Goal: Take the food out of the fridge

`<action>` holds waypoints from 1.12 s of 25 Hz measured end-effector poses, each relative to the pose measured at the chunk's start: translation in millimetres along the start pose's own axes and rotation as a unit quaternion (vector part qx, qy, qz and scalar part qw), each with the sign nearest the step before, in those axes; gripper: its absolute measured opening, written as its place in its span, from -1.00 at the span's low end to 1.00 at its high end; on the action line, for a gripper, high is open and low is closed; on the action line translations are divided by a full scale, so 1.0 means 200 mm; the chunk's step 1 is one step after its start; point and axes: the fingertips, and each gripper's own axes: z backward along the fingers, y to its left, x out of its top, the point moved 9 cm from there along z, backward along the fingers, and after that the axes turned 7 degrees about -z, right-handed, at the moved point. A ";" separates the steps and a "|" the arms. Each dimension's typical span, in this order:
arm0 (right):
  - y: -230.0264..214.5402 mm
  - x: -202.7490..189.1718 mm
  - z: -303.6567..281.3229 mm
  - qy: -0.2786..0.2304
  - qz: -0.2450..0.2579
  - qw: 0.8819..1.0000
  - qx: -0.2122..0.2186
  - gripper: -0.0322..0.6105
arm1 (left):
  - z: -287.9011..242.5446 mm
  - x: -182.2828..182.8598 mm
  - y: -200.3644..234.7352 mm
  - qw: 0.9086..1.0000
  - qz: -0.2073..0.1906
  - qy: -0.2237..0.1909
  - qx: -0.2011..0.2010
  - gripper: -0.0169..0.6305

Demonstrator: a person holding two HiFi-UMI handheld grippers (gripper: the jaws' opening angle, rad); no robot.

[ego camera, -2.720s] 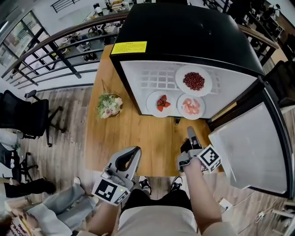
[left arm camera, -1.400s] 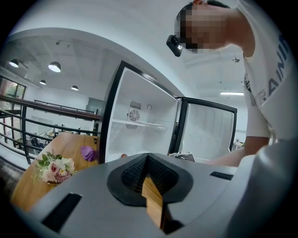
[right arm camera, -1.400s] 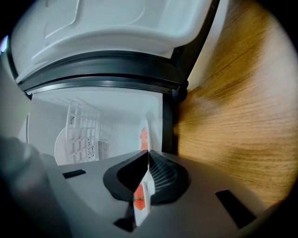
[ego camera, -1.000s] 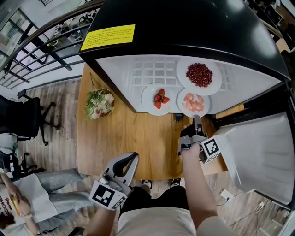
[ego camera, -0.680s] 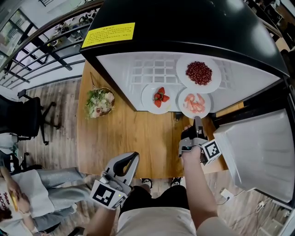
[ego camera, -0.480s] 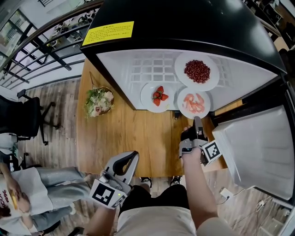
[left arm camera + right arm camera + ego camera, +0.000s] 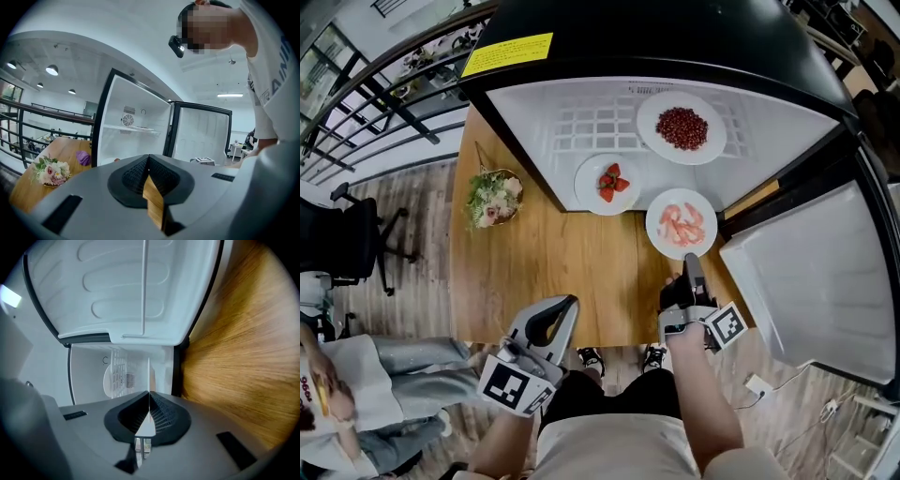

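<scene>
- Right claw (image 7: 687, 262) is clamped shut on the near rim of a white plate of pink food (image 7: 682, 222). In the right gripper view the plate shows edge-on, as a thin pale line pinched between the two jaws.
- That plate is outside the fridge (image 7: 675, 42), over the wooden desk (image 7: 572, 272), just in front of the fridge's open front. Whether it rests on the desk or is held just above it cannot be told.
- Left claw (image 7: 563, 307) has its jaws pressed together with nothing between them. It is held low at the near edge of the desk, well apart from the plates.
- Two more white plates are inside the fridge on its white floor. A plate of strawberries (image 7: 607, 183) sits at the front lip, left of the held plate. A plate of dark red seeds (image 7: 681, 127) sits further back.
- The fridge is black on top, with a yellow label (image 7: 507, 54) near its left corner. The fridge door (image 7: 802, 281) stands swung open at the right, its white inner face showing.
- A bowl of flowers (image 7: 492, 197) stands on the desk, left of the fridge.
- The person's forearms and knees show at the bottom of the head view, a claw in each hand.
</scene>
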 end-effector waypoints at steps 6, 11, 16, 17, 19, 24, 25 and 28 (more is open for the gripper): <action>-0.02 0.01 0.25 0.045 0.005 0.999 -0.010 -0.82 | -0.02 0.01 -0.10 1.000 -0.005 -0.005 -0.014 -0.92; -0.04 0.06 0.49 0.080 0.017 0.996 -0.019 -0.82 | -0.06 0.00 -0.20 1.000 -0.004 -0.003 -0.030 -0.92; -0.12 0.13 0.72 0.101 0.017 0.994 -0.032 -0.82 | -0.11 0.00 -0.30 0.999 -0.002 -0.001 -0.052 -0.92; -0.14 0.15 0.76 0.103 0.015 0.994 -0.036 -0.82 | -0.13 0.00 -0.32 0.998 -0.002 0.000 -0.057 -0.92; -0.18 0.16 0.84 0.105 0.011 0.994 -0.039 -0.82 | -0.15 0.00 -0.36 0.998 -0.001 0.002 -0.066 -0.92; -0.29 0.21 0.92 0.109 -0.002 0.994 -0.032 -0.82 | -0.21 -0.02 -0.42 0.997 -0.003 0.008 -0.079 -0.92; -0.32 0.22 0.93 0.109 -0.006 0.994 -0.032 -0.82 | -0.22 -0.03 -0.43 0.997 -0.004 0.009 -0.081 -0.92; -0.38 0.24 0.96 0.109 -0.017 0.993 -0.036 -0.82 | -0.23 -0.03 -0.45 0.996 -0.005 0.013 -0.084 -0.92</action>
